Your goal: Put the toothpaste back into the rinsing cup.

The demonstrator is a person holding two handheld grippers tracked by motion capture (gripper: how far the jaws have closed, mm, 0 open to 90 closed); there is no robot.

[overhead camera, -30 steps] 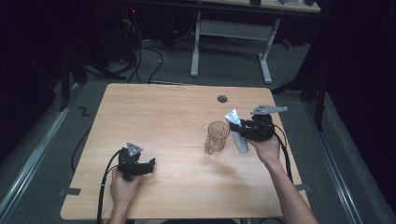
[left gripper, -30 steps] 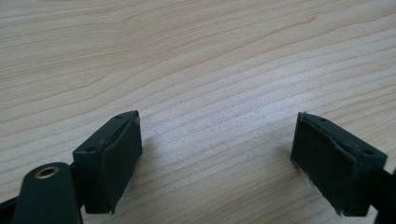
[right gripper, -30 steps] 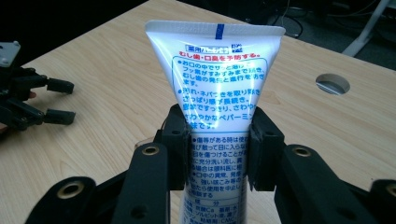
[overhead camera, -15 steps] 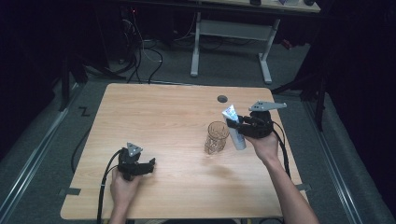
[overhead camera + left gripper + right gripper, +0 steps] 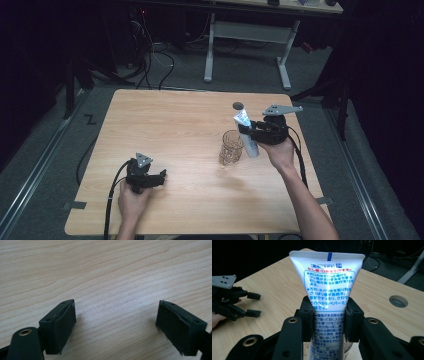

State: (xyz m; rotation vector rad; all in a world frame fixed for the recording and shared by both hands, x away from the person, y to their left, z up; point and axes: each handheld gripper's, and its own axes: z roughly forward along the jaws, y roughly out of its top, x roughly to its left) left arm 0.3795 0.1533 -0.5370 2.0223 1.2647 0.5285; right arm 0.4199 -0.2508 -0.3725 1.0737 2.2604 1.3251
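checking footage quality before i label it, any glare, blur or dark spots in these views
High view: the wooden table is evenly lit, the room around it nearly black. Right gripper view: a white glare streak washes out some print on the toothpaste tube; the near jaws are soft. Left gripper view: wood grain is sharp, with soft shadows beside the pads.

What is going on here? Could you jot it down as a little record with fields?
Setting: wooden table, a person seated at its near edge
Right tool: shut on a white toothpaste tube, held upright, crimped end up
Tube's place: above and just right of a clear glass cup in the high view; not yet inside it
Left tool: open, nothing between its pads, low over the table
Other detail: round cable hole near the far edge
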